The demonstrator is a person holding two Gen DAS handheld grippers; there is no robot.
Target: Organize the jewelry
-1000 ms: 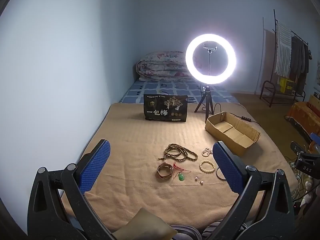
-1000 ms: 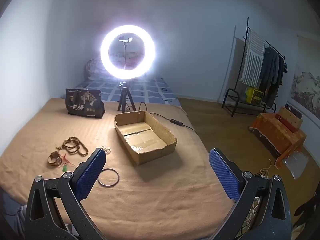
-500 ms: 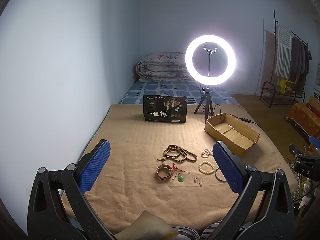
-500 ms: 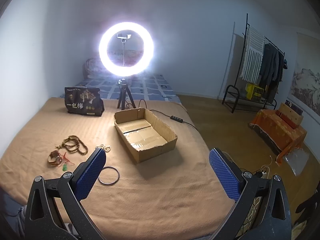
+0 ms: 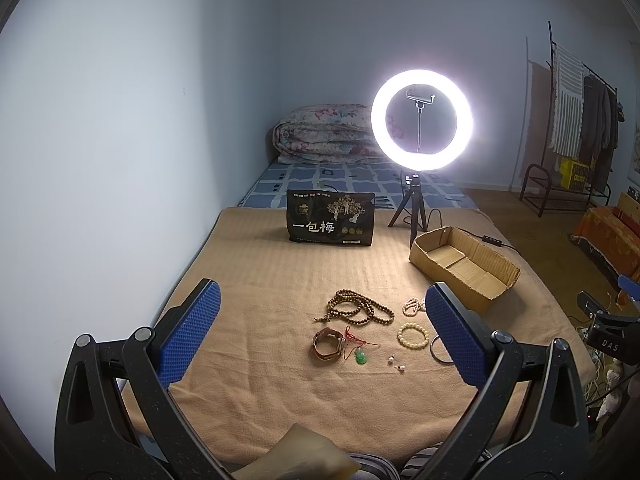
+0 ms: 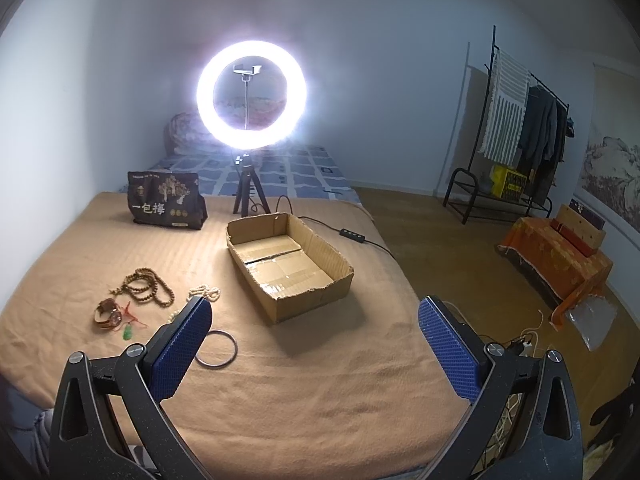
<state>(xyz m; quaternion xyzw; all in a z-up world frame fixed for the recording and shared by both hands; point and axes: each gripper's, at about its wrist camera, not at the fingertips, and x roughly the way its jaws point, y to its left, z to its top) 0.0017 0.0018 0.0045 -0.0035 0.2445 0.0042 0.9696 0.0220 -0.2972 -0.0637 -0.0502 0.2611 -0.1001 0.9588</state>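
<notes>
Jewelry lies on a tan blanket [image 5: 260, 280]: a brown bead necklace [image 5: 356, 312], a watch [image 5: 329, 343], a green pendant on red cord [image 5: 361, 356], a cream bead bracelet [image 5: 413, 335], a pearl strand [image 5: 413, 305], two small earrings [image 5: 395, 363] and a dark bangle [image 6: 216, 349]. An empty cardboard box [image 6: 288, 264] sits to the right. My left gripper [image 5: 320, 332] is open and empty, held above the jewelry. My right gripper [image 6: 316, 344] is open and empty, near the bangle and box.
A lit ring light on a tripod [image 5: 420, 120] and a black snack bag [image 5: 331, 222] stand at the blanket's far side. A power cable with switch [image 6: 352, 236] runs off right. Folded bedding [image 5: 320, 136], a clothes rack [image 6: 520, 128].
Both grippers have shifted slightly, so the scene sits a little lower and farther in view. Nothing was picked up or moved; both stay open.
</notes>
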